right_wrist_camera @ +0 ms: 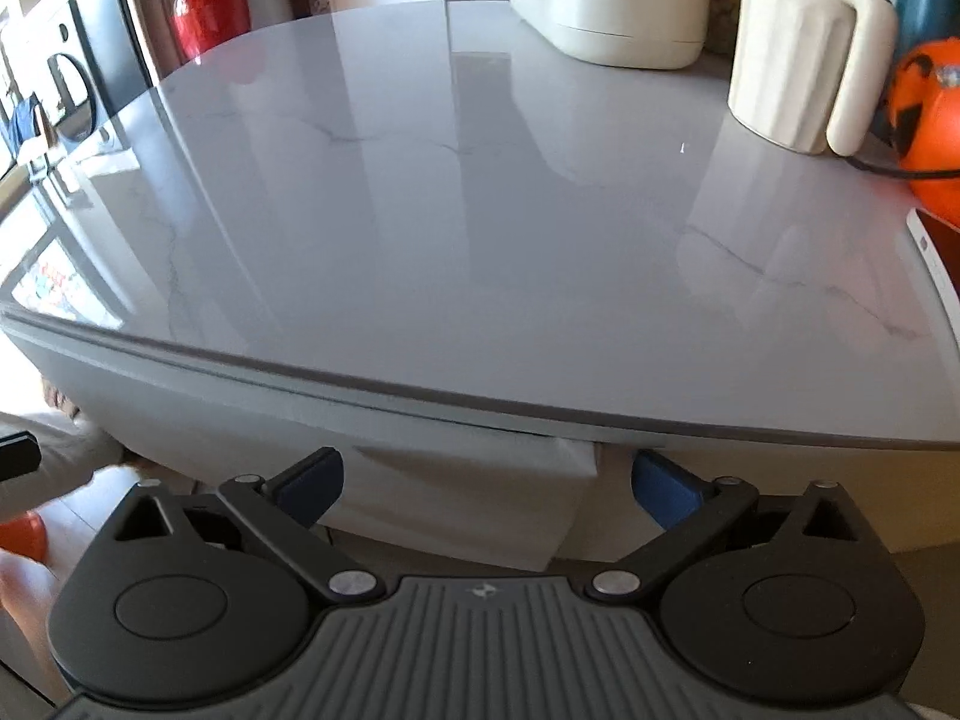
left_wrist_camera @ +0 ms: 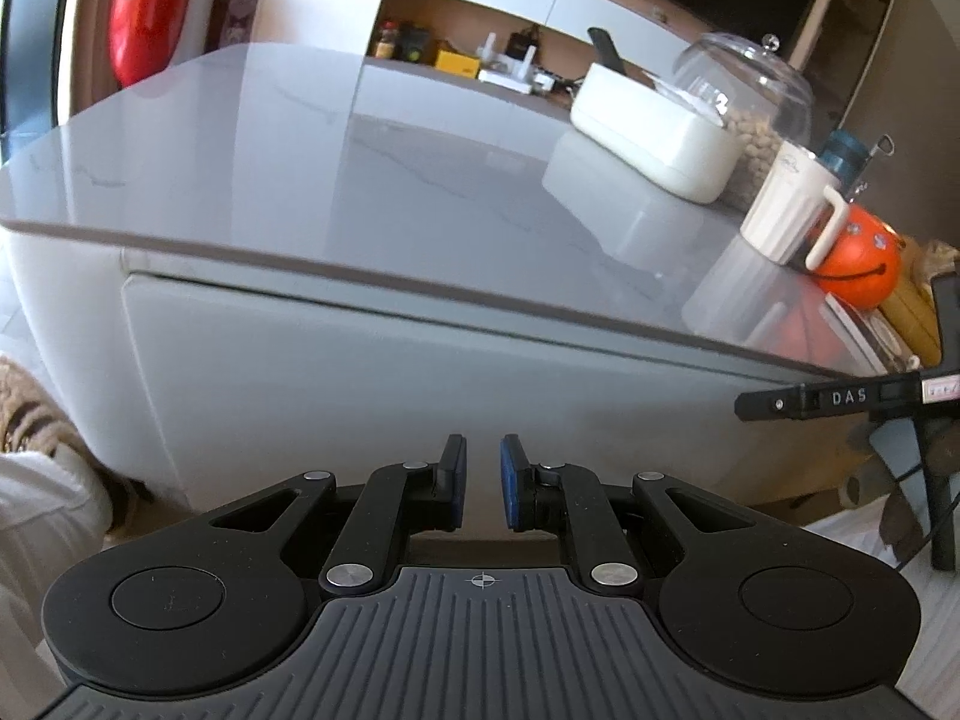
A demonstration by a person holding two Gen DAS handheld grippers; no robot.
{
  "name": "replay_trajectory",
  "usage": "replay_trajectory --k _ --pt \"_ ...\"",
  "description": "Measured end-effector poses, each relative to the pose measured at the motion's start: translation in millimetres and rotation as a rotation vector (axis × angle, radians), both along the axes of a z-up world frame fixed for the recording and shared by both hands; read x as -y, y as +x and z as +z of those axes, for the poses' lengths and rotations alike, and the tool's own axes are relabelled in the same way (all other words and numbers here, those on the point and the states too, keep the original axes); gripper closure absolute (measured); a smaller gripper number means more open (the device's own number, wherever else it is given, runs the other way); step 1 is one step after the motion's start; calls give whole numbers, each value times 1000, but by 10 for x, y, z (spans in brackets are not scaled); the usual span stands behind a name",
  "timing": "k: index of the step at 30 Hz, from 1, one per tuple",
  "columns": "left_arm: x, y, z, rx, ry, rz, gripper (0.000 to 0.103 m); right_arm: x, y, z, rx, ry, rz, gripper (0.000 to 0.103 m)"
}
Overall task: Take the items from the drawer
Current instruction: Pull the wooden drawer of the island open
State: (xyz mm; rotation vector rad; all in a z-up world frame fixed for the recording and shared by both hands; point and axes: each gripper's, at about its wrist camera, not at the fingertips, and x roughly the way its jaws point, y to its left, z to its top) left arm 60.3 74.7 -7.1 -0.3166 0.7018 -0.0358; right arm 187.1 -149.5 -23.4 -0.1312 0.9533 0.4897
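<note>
Evidently the task is at its opening step: the drawer [left_wrist_camera: 336,372] under the grey marble-look bench [left_wrist_camera: 372,180] sits flush and closed, so nothing can be taken out yet, and whatever it holds is hidden. In the left wrist view its pale front panel fills the space just below the bench edge; in the right wrist view the same front, or a neighbouring one, shows near the bottom, with a vertical seam at its right end. No handle is visible, so the next move probably calls for hooking a finger under the bench lip or into that seam and pulling the front toward the person.

The left gripper [left_wrist_camera: 482,483] is nearly clenched, a narrow gap between its blue pads, grasping nothing and hanging apart from the drawer front. The right gripper [right_wrist_camera: 486,492] is spread wide and empty, its fingers straddling the panel's right end without clear contact. On the far right of the bench stand a white mug [left_wrist_camera: 792,210] and a white box [left_wrist_camera: 654,132], well apart from both grippers.
</note>
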Motion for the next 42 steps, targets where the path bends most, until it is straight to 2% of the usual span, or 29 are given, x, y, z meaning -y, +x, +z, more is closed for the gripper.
replay_trajectory --k 4,16,17,19,21,22,24,27,30,34,37,40,42 --pt "28 56 70 18 0 -1 90 156 -5 -66 -18 81 55 0" --pt "126 225 277 39 47 -33 90 150 -501 -85 93 -69 177 0" --pt "137 292 281 31 64 -29 90 104 -444 -65 84 -62 172 0" --pt "139 432 273 6 84 5 90 157 -449 -12 31 15 186 6" --pt "136 547 250 -22 92 40 90 117 -524 100 60 43 133 6" --pt "133 575 237 -34 94 46 90 81 -578 155 100 38 82 6" --pt "141 589 215 -45 88 45 89 75 -616 224 124 64 -18 6" --pt "176 559 237 -26 109 38 89 8 -513 177 53 125 -119 6" --pt "167 523 271 -11 105 36 89 -123 -478 145 62 82 -150 3" --pt "106 503 271 -8 89 46 89 -311 -549 116 134 40 -165 5" --pt "64 450 285 1 78 36 89 -228 -608 131 158 46 -192 5" --pt "23 420 279 2 73 31 89 -39 -551 153 121 66 -85 5" --pt "1 405 262 0 59 37 89 86 -517 132 109 20 -16 5"
